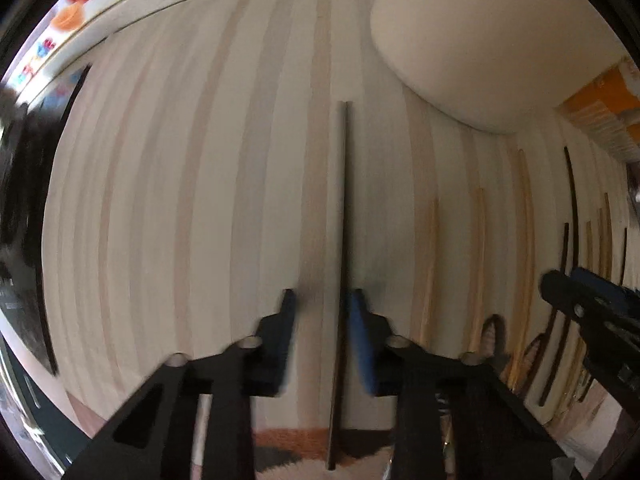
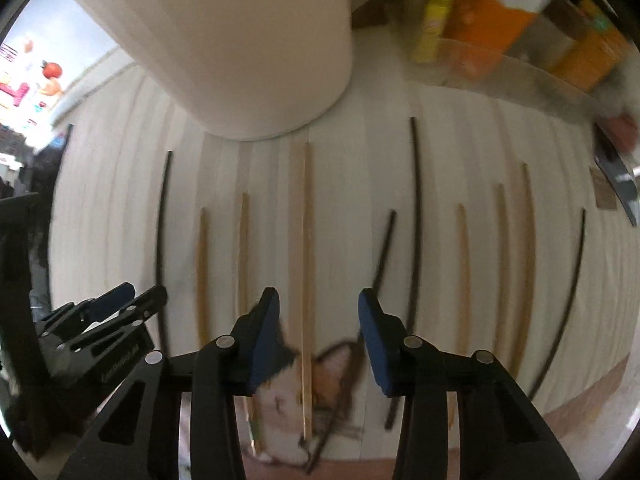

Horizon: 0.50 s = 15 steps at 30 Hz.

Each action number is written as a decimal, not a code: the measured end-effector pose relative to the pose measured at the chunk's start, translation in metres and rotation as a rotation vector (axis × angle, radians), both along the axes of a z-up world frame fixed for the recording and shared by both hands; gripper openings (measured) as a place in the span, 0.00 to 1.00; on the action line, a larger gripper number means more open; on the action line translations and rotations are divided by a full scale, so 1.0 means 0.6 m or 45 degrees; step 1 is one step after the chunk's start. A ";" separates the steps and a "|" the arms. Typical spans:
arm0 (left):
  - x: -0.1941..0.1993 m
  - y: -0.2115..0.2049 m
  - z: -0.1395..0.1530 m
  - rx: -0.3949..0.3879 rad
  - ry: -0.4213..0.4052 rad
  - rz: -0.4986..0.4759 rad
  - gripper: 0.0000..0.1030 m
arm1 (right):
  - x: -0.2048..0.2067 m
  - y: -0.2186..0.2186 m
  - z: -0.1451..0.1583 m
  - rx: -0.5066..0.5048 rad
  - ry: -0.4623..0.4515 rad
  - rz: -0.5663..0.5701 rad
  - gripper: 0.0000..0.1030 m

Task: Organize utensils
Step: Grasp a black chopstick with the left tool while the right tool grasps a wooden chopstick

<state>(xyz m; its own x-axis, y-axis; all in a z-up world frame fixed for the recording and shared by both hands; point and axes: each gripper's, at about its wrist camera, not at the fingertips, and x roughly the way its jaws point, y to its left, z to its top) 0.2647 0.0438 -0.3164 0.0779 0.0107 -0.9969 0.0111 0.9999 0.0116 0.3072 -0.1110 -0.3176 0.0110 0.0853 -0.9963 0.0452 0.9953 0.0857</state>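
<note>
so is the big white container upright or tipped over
Upright. In the right wrist view the white container stands on its round base on the striped mat, with the chopsticks lying flat in front of it.

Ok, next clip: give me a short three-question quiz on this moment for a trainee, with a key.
1. True or false: a dark chopstick lies between the fingers of the left gripper.
2. What lies between the fingers of the right gripper? A) a light wooden chopstick B) a metal spoon C) a fork
3. Short answer: what stands on the far side of the striped mat, beyond the tips of the chopsticks?

Key: 1 true; 2 A; 3 the cream cylindrical container.
</note>
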 end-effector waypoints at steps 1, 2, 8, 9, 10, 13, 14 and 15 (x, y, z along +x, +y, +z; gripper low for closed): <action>0.001 0.002 0.000 -0.003 0.005 0.003 0.04 | 0.007 0.004 -0.010 -0.003 0.016 0.000 0.42; 0.001 0.005 0.001 -0.015 0.009 0.011 0.04 | 0.015 0.008 -0.021 -0.008 0.034 -0.003 0.42; -0.026 0.042 0.013 -0.007 0.033 0.045 0.03 | 0.036 0.035 -0.068 -0.090 0.108 0.012 0.20; -0.036 0.051 0.015 -0.012 0.047 0.061 0.04 | 0.035 0.040 -0.071 -0.107 0.120 0.020 0.16; -0.050 0.058 0.017 -0.023 0.063 0.079 0.04 | 0.032 0.044 -0.072 -0.122 0.126 0.023 0.14; -0.087 0.069 0.023 -0.057 0.093 0.110 0.04 | 0.026 0.062 -0.082 -0.127 0.175 0.033 0.10; -0.098 0.069 0.025 -0.069 0.094 0.112 0.04 | 0.021 0.066 -0.083 -0.120 0.195 0.040 0.10; -0.106 0.072 0.028 -0.074 0.095 0.113 0.05 | 0.017 0.073 -0.088 -0.121 0.208 0.052 0.10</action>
<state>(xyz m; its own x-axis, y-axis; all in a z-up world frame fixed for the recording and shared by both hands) 0.2014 0.0872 -0.2996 0.0044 -0.0435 -0.9990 -0.0789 0.9959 -0.0437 0.3176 -0.0670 -0.3703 -0.1530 -0.0122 -0.9881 0.0104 0.9998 -0.0140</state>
